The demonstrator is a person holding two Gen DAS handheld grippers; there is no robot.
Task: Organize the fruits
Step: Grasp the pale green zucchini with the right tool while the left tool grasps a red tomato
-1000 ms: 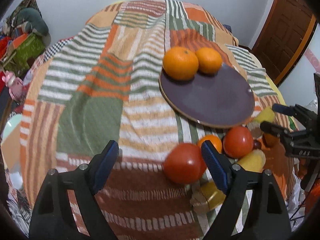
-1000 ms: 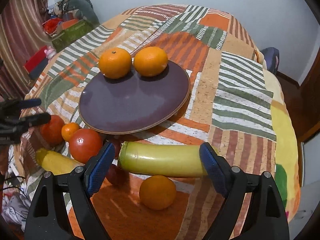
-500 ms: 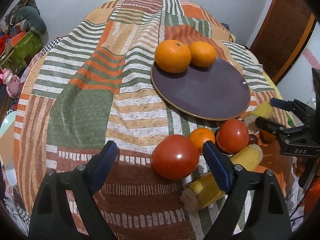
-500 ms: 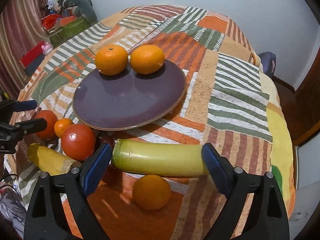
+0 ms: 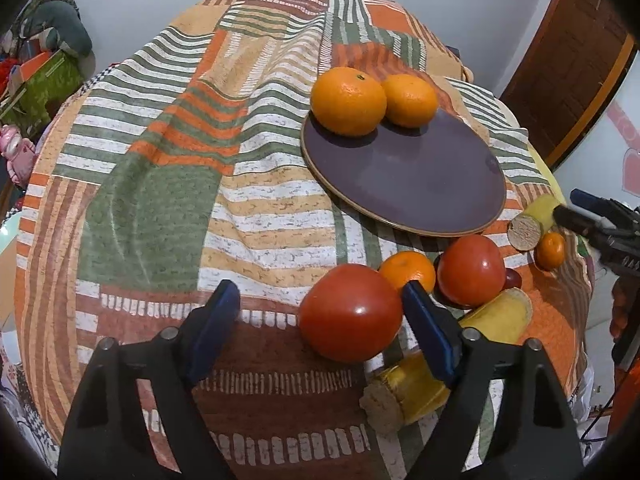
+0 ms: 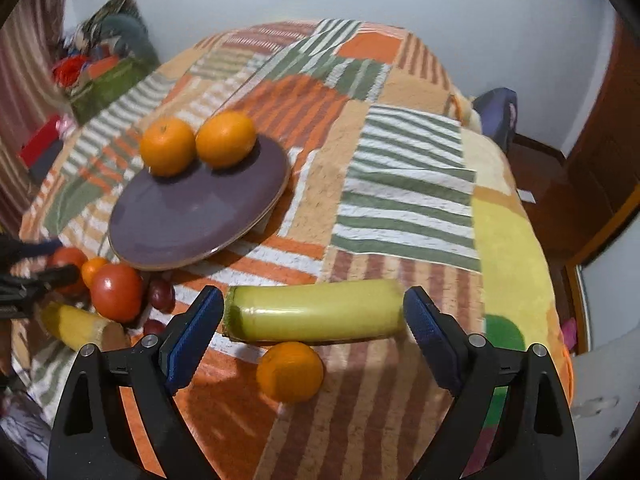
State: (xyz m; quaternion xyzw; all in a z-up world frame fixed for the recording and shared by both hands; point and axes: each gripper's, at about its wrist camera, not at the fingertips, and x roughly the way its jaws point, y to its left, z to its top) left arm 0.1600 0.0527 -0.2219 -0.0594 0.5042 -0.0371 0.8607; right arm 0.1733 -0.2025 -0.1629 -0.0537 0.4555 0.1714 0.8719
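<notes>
- Left wrist view showed the left hand-held gripper (image 5: 320, 324) low over a bed covered by a striped patchwork blanket (image 5: 160, 184), its jaws closing, with a big red tomato (image 5: 350, 312) between the blue pads (image 5: 214, 328); the right pad sat just beside the tomato, the left one stood apart, so nothing was clamped.
- A small orange (image 5: 408, 270) and a second tomato (image 5: 472, 270) lay just beyond it, with a yellow cut vegetable (image 5: 452, 364) on the near right, partly behind the right finger.
- Farther off, a dark purple plate (image 5: 420, 176) rested on the blanket with two oranges (image 5: 348, 106) side by side at its far rim, touching each other.
- Right wrist view showed the right hand-held gripper (image 6: 314, 328) spread wide, with a long pale green gourd (image 6: 316, 312) lying crosswise between its pads; neither pad clearly pressed on it.
- A lone orange (image 6: 290, 372) lay just in front of the gourd, nearer the camera.
- To the left of the gourd sat small dark red fruits (image 6: 162, 294), beside the tomatoes.
- At the right edge of the left wrist view, the right hand-held gripper appeared near the gourd's cut end.
</notes>
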